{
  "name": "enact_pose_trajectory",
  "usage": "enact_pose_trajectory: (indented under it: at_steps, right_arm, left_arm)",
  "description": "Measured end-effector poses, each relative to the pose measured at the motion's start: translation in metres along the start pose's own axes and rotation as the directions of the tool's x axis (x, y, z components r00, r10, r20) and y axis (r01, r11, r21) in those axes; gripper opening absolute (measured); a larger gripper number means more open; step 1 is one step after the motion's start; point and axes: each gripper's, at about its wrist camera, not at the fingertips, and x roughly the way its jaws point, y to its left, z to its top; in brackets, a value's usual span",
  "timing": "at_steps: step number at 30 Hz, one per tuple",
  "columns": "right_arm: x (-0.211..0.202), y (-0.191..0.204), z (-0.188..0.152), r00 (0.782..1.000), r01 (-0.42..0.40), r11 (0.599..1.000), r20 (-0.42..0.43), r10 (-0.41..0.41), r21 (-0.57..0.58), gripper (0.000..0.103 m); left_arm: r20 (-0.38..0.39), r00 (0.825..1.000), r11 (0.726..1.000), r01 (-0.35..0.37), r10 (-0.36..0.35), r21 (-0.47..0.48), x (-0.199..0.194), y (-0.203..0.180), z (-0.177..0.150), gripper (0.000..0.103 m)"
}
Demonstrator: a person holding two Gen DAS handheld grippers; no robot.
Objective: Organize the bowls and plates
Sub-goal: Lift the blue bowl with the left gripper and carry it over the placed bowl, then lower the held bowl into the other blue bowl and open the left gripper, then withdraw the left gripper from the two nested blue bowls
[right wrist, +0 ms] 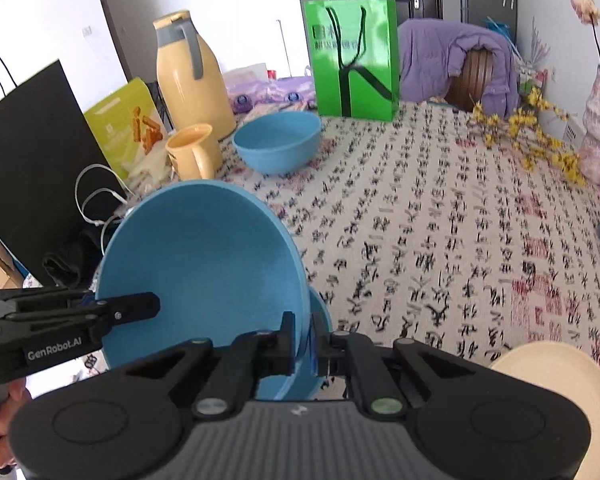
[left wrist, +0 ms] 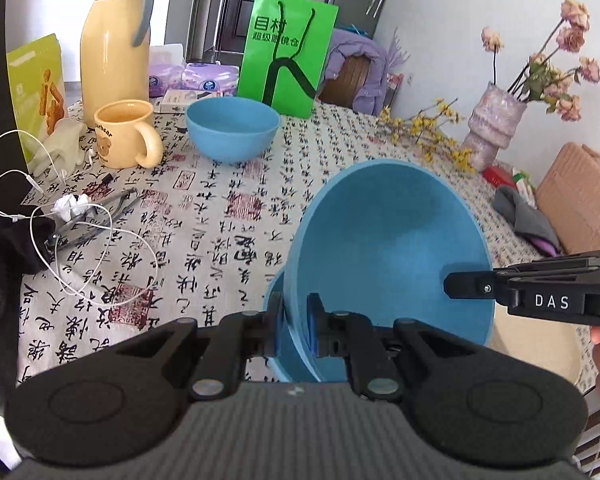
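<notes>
Both grippers are clamping one tilted blue bowl (left wrist: 388,248): left gripper (left wrist: 296,320) gripping its near rim, right gripper (right wrist: 300,332) pinching the opposite rim, above the tablecloth (left wrist: 220,220)

A large blue bowl (left wrist: 388,252) is tilted steeply, its matte inside facing the cameras, its rim clamped at two opposite sides. A second blue piece (left wrist: 278,344) sits directly behind and below it, only an edge showing; it may be another bowl nested against it, though that is hard to tell. A smaller blue bowl (left wrist: 232,128) stands upright and empty on the patterned tablecloth near the far edge. A cream plate (right wrist: 560,384) lies flat at the near side.
</notes>
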Motion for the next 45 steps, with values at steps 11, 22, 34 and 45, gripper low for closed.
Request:
enact_pose_trajectory:
  at_steps: [11, 22, 34, 45]
  right_arm:
    - [0.020, -0.004, -0.007, 0.998, -0.031, 1.000, -0.062, 0.031, 0.003, 0.010]
    - [0.020, -0.006, -0.006, 0.998, -0.020, 0.999, -0.053, 0.018, -0.031, 0.026]
    - [-0.050, -0.003, -0.060, 0.967, 0.051, 0.984, 0.255, -0.006, -0.173, 0.040]
    - [-0.084, 0.033, -0.200, 0.850, 0.192, 0.953, 0.524, -0.043, -0.233, 0.081]
  left_arm:
    - [-0.042, 0.999, 1.000, 0.009, -0.010, -0.022, 0.012, 0.006, -0.005, 0.013]
    - [-0.019, 1.000, 1.000, 0.011, -0.011, -0.008, 0.007, 0.008, -0.001, 0.018]
    - [0.263, 0.964, 0.997, -0.043, 0.025, 0.060, -0.052, 0.007, -0.051, 0.061]
    - [0.435, 0.882, 0.977, -0.212, 0.184, 0.016, -0.090, -0.006, -0.165, 0.103]
